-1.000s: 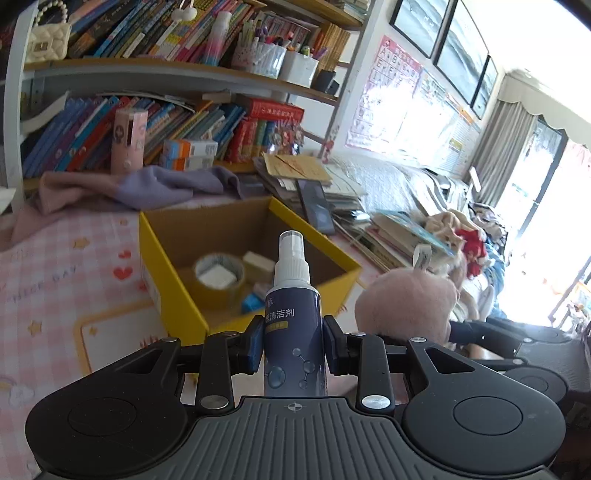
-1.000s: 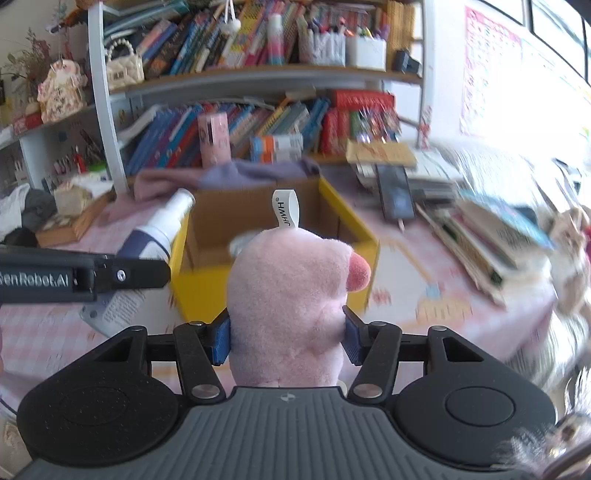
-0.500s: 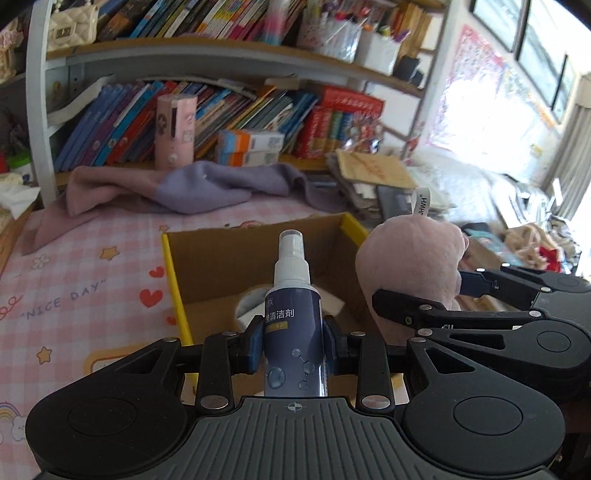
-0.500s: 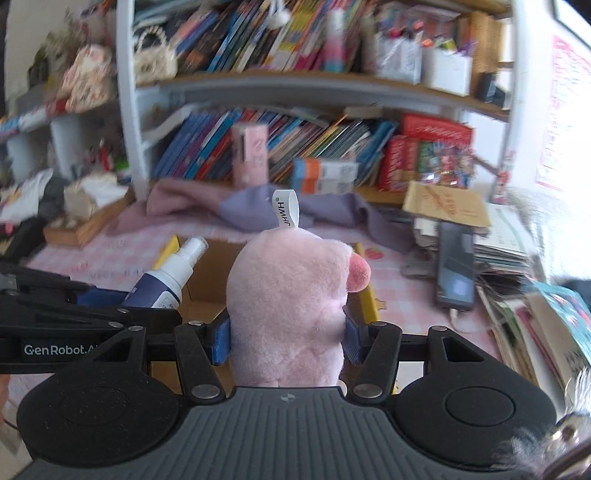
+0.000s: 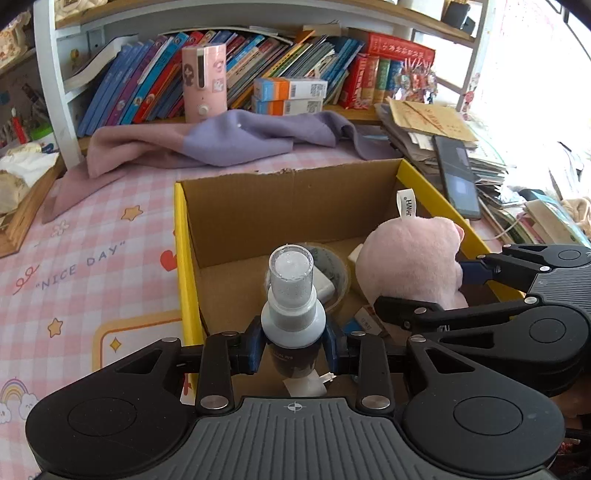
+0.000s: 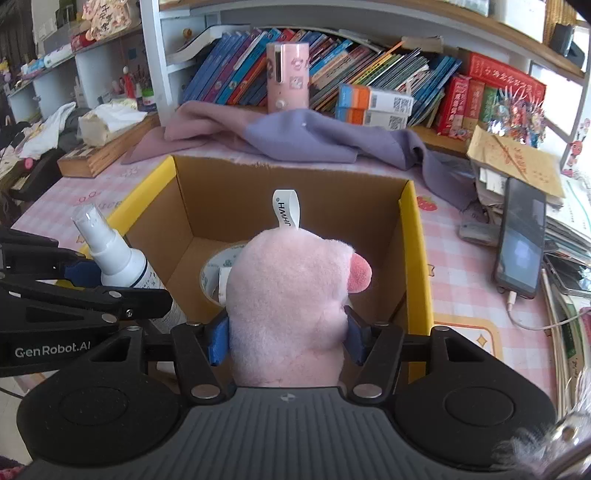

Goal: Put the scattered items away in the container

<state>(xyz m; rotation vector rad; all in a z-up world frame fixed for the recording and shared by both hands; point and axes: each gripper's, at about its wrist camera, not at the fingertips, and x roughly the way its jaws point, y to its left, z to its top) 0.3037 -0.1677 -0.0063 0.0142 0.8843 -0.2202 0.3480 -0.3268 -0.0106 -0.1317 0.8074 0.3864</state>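
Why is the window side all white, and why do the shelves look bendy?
Left wrist view: sunlight washes out the upper right corner past the stacked papers, while the spray bottle stays sharp. Right wrist view: the fisheye lens bows the bookshelf, and the picture's edges look softer than the pink plush toy.

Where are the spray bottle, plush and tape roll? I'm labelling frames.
spray bottle [image 5: 291,275], left wrist view, clear cap
plush [image 6: 288,295], right wrist view, pink body
tape roll [image 5: 338,271], left wrist view, rim
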